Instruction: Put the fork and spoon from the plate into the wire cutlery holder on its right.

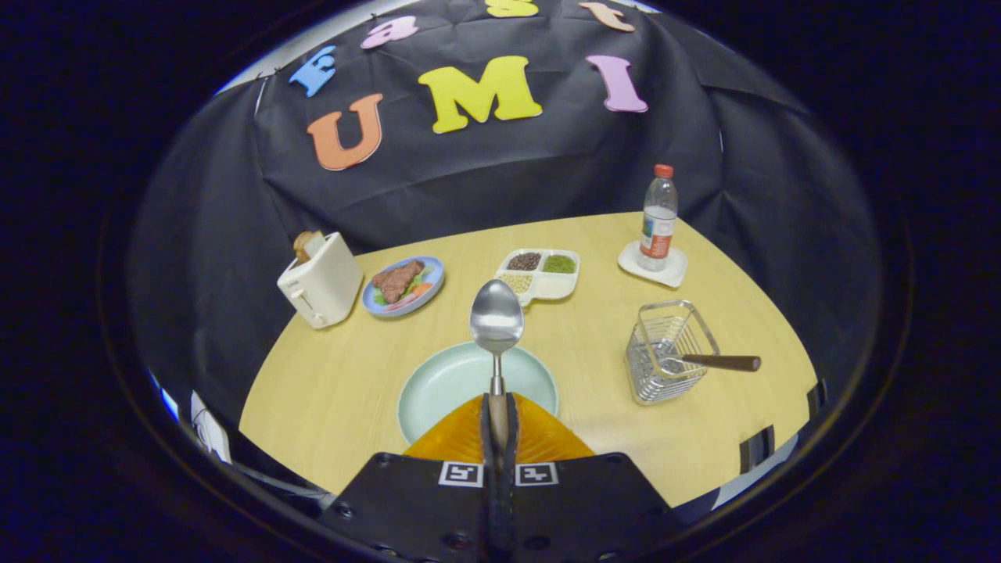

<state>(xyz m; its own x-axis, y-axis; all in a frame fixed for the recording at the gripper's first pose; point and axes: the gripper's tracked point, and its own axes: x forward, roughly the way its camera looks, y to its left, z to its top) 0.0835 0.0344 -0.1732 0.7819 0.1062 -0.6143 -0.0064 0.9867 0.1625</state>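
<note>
My gripper (pixel 498 422) is shut on the wooden handle of the spoon (pixel 496 322), whose steel bowl sticks out straight ahead of the orange fingers (pixel 457 439), raised over the pale green plate (pixel 447 383). The plate lies just beyond the fingers with nothing else on its visible part. To the right of the plate stands the wire cutlery holder (pixel 666 352). The fork (pixel 715 361) rests inside it, its brown wooden handle leaning out over the holder's right rim.
On the round wooden table (pixel 328 391), a white toaster (pixel 321 280) with bread stands far left, next to a blue plate of food (pixel 403 285). A divided white dish of grains (pixel 539 274) sits behind the green plate. A water bottle (pixel 658 220) stands on a white coaster far right.
</note>
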